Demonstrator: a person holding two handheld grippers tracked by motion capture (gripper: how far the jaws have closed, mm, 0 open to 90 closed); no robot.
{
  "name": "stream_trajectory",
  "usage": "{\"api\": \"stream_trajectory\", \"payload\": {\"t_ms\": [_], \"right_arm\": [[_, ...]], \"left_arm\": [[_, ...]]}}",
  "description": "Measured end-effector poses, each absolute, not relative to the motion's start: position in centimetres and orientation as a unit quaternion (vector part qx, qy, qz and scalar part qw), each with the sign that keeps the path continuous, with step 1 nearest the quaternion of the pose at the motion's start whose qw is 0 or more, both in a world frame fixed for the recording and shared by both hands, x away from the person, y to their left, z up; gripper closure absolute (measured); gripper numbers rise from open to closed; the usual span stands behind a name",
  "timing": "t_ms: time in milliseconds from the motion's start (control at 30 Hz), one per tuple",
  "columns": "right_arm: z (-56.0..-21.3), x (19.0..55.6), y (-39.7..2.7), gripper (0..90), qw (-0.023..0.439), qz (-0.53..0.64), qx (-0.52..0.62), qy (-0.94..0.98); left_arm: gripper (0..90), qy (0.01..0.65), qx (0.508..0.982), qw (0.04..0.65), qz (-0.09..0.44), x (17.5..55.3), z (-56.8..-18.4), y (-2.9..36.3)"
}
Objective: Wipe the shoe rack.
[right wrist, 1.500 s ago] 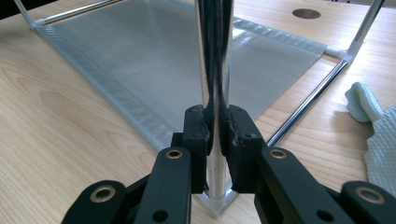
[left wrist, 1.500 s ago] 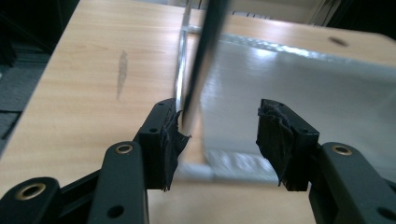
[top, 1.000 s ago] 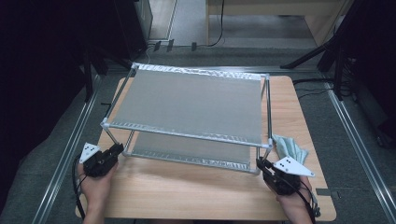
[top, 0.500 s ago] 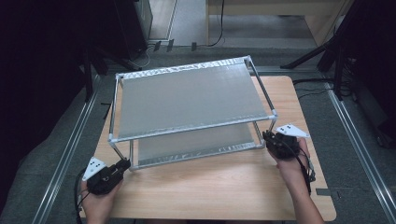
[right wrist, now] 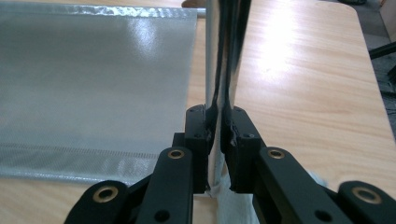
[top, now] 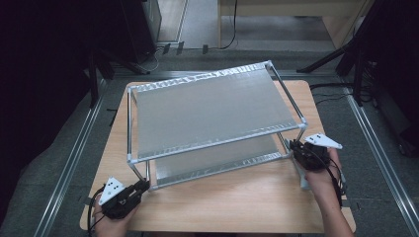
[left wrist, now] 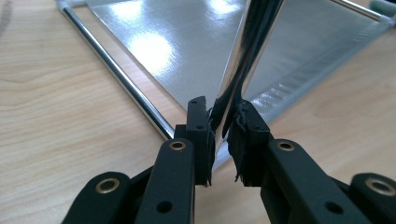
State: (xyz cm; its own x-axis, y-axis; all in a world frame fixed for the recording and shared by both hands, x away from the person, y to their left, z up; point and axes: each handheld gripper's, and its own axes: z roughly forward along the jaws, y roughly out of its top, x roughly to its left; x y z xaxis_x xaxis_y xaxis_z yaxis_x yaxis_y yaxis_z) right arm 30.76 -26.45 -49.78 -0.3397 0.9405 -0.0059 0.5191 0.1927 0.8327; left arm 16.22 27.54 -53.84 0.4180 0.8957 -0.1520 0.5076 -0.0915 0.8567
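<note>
A two-shelf rack (top: 212, 113) of chrome tubes and grey mesh sheets stands askew on the wooden table (top: 237, 202). My left gripper (top: 143, 185) is shut on the rack's near-left upright leg (left wrist: 247, 42); in the left gripper view the gripper (left wrist: 223, 126) pinches the tube just above the lower shelf (left wrist: 196, 46). My right gripper (top: 291, 145) is shut on the near-right upright leg (right wrist: 224, 46), and the right gripper view shows this gripper (right wrist: 219, 123) pressing both sides of the tube beside the lower shelf (right wrist: 93, 70).
A pale crumpled cloth (top: 302, 175) lies on the table under my right hand. Metal floor rails (top: 69, 163) run along both sides of the table. Dark equipment and cables stand beyond the far edge.
The rack has swung counter-clockwise on the table. My left gripper came toward the near edge with its leg, while my right gripper went farther away with its leg.
</note>
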Motion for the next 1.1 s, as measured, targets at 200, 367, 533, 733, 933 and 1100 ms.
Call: {"api": "stream_trajectory", "payload": {"t_ms": [200, 367, 533, 733, 933, 1100], "right_arm": [[-49.9, 28.9, -27.9, 81.7, 0.285, 0.38, 0.504, 0.721], [-49.8, 28.6, -28.7, 66.6, 0.281, 0.399, 0.5, 0.715], [-49.1, 26.5, -31.2, 45.9, 0.279, 0.413, 0.514, 0.698], [-51.0, 25.9, -32.4, 43.9, 0.262, 0.375, 0.548, 0.701], [-53.5, 26.9, -31.8, 51.5, 0.26, 0.323, 0.586, 0.696], [-54.5, 26.5, -31.6, 71.2, 0.255, 0.327, 0.562, 0.715]], "left_arm": [[79.3, 0.464, 0.729, 0.462, 0.198, 16.0, -53.8, 26.8], [77.3, 0.464, 0.722, 0.478, 0.185, 16.0, -54.0, 27.0], [65.4, 0.467, 0.713, 0.481, 0.203, 16.0, -53.9, 26.8], [73.2, 0.461, 0.71, 0.485, 0.219, 16.1, -53.6, 26.1], [78.4, 0.458, 0.718, 0.473, 0.228, 16.2, -53.5, 25.6], [79.0, 0.457, 0.719, 0.47, 0.232, 16.2, -53.5, 25.0]]}}
